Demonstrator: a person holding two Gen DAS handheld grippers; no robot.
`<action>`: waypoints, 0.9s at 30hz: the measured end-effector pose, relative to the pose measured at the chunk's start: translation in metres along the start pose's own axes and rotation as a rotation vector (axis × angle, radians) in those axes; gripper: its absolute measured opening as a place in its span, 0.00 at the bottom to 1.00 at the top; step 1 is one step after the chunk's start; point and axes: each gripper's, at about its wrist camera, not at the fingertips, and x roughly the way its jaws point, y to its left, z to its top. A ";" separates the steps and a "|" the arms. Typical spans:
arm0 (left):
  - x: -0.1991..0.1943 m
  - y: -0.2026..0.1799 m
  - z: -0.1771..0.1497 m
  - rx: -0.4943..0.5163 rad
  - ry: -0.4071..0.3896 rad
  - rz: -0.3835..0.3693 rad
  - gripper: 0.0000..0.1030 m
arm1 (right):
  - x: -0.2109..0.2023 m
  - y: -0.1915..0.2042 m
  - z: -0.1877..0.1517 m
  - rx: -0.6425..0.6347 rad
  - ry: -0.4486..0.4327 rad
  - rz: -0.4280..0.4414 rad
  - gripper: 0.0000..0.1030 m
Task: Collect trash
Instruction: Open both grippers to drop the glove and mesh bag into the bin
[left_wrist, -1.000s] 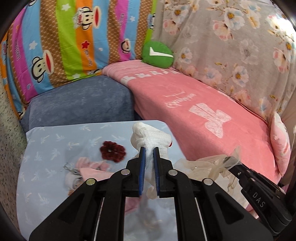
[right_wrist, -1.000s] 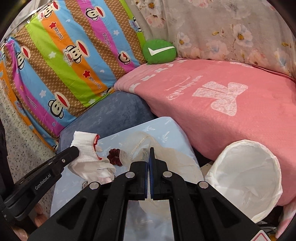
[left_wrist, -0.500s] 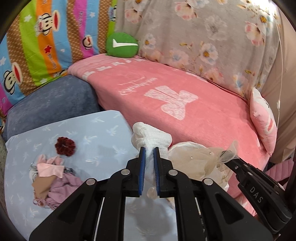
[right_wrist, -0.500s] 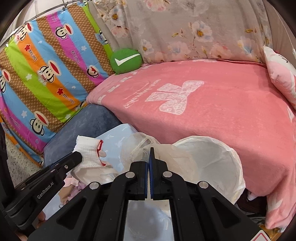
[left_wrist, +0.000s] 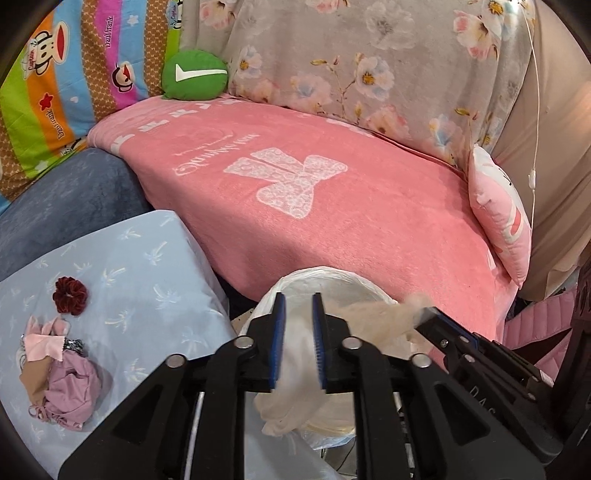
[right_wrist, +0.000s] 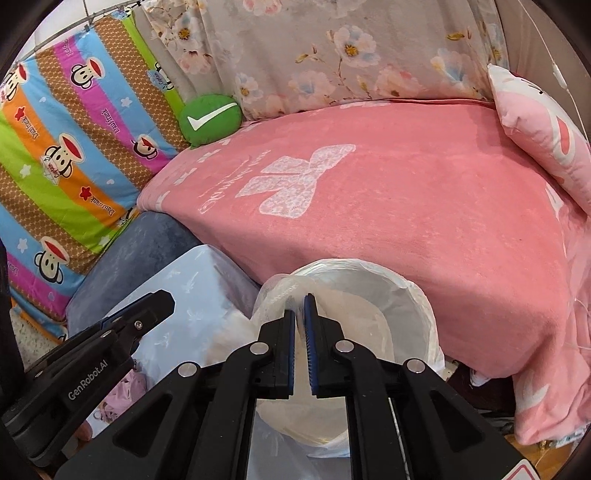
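Both grippers hang over the white-lined trash bin (right_wrist: 417, 295) beside the pink-covered sofa (left_wrist: 369, 221), placed so what they let go lands inside. The left gripper (left_wrist: 297, 332) has its jaws opening, a white glove (left_wrist: 295, 398) slipping between them; the right gripper (right_wrist: 300, 325) has its jaws opening around translucent netting (right_wrist: 273, 291). More scraps (left_wrist: 59, 373) wait on the blue surface (left_wrist: 147, 258).

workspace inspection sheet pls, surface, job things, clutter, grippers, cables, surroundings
surface: light blue patterned cloth, mostly bare.
job's things: white-lined bin by the pink blanket; blurred white glove between left pads; sheer mesh at the right gripper.
clutter: dark red scrunchie, pink-mauve fabric heap.
grippers: left gripper and right gripper over the bin, jaws opening.
cables: thin white cord hanging at right.
surroundings: pink blanket, green cushion, floral drape.
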 end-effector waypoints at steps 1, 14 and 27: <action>0.001 0.000 0.000 -0.003 0.002 0.001 0.29 | 0.002 -0.001 -0.001 0.001 0.004 0.000 0.10; 0.004 0.013 -0.006 -0.046 0.002 0.047 0.52 | 0.009 0.003 -0.007 -0.019 0.024 -0.009 0.23; -0.006 0.041 -0.020 -0.117 0.009 0.083 0.52 | 0.013 0.029 -0.024 -0.071 0.051 0.013 0.33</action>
